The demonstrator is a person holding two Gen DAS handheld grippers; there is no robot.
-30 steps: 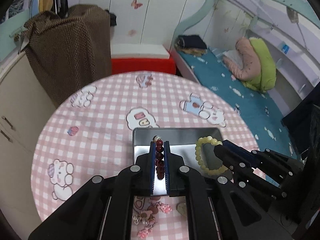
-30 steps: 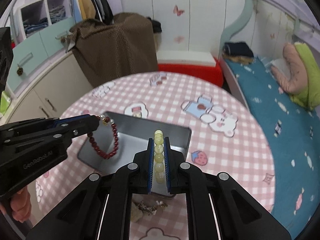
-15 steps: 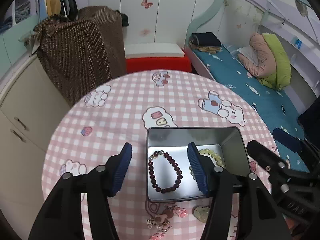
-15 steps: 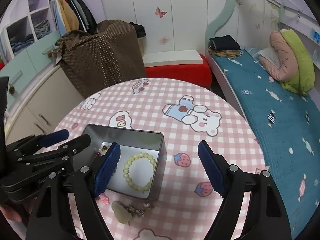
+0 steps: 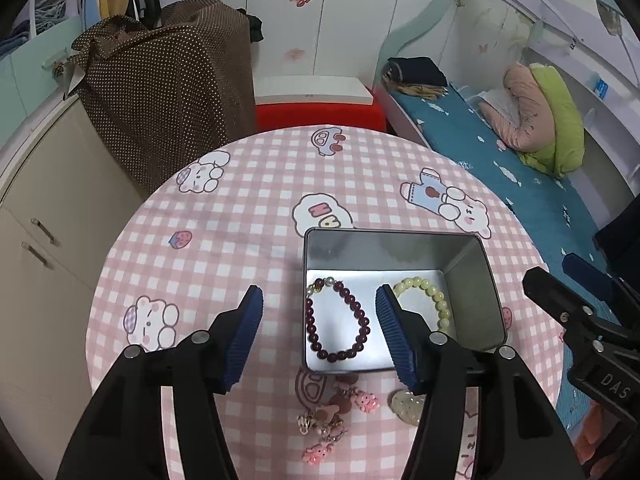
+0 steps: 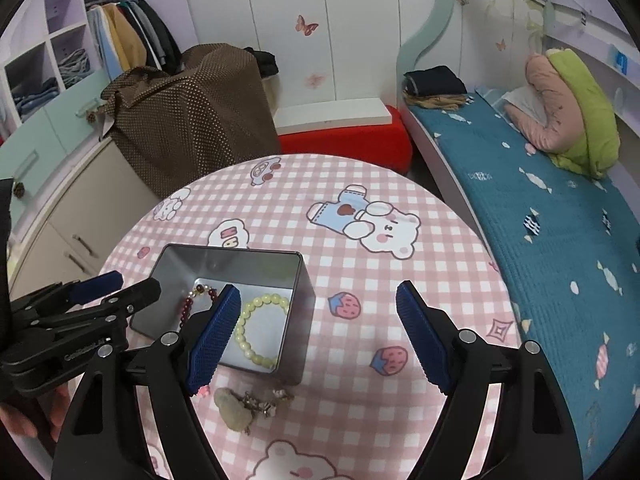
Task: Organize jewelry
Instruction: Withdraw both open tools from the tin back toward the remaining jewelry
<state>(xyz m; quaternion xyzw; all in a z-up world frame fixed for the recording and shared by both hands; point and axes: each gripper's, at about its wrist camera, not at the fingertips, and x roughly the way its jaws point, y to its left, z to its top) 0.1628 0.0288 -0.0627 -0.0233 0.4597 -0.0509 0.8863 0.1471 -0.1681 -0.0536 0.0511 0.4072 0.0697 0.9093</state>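
A grey metal tin (image 5: pixel 396 240) stands on the pink checked table. A dark red bead bracelet (image 5: pixel 336 324) lies flat in its left half. A pale yellow-green bead bracelet (image 5: pixel 432 296) lies in its right half. My left gripper (image 5: pixel 318 292) hovers open above the tin's near left corner, holding nothing. In the right wrist view, my right gripper (image 6: pixel 318 290) is wide open over the tin's (image 6: pixel 240 260) right wall, also holding nothing. The pale bracelet (image 6: pixel 260 328) and part of the red one (image 6: pixel 192 304) show there. Each gripper appears in the other's view: the right gripper (image 5: pixel 556 270) and the left gripper (image 6: pixel 134 282).
Loose pink charms (image 5: pixel 340 416) and a pale stone pendant (image 5: pixel 406 402) lie on the cloth just in front of the tin. Beyond the round table are a brown dotted cover (image 5: pixel 168 80), a red stool (image 5: pixel 320 114), and a bed (image 6: pixel 540 208) to the right. A hand (image 6: pixel 24 416) holds the left gripper.
Both grippers were shut on bracelets held over the tin. They have opened, the bracelets now lie in the tin, and both grippers have drawn back.
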